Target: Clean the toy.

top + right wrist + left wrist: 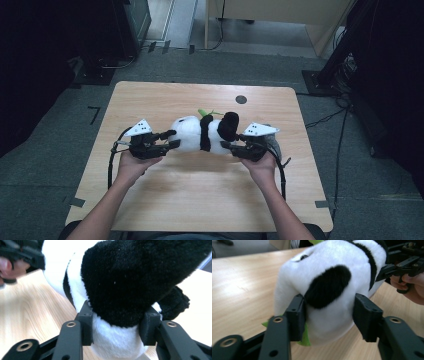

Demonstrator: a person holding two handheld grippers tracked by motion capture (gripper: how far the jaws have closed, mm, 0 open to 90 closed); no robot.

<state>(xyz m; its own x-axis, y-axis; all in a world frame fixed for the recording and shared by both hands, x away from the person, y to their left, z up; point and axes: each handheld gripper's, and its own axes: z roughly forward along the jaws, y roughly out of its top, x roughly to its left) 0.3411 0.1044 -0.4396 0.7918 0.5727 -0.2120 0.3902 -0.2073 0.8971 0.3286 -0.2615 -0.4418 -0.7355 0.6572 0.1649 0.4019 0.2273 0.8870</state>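
Lying across the middle of the wooden counter (150, 200), the plush panda (202, 134) stretches left to right between the two grippers. On the left, the left gripper (172, 139) has its jaws set on either side of the panda's white end, pads pressed into the fur beside a black patch (a scrap of green felt (304, 336) peeks out beneath). On the right, the right gripper (226, 145) clamps the other end, its jaws sunk into black and white fur. A green leaf (205, 112) pokes out on the panda's far side.
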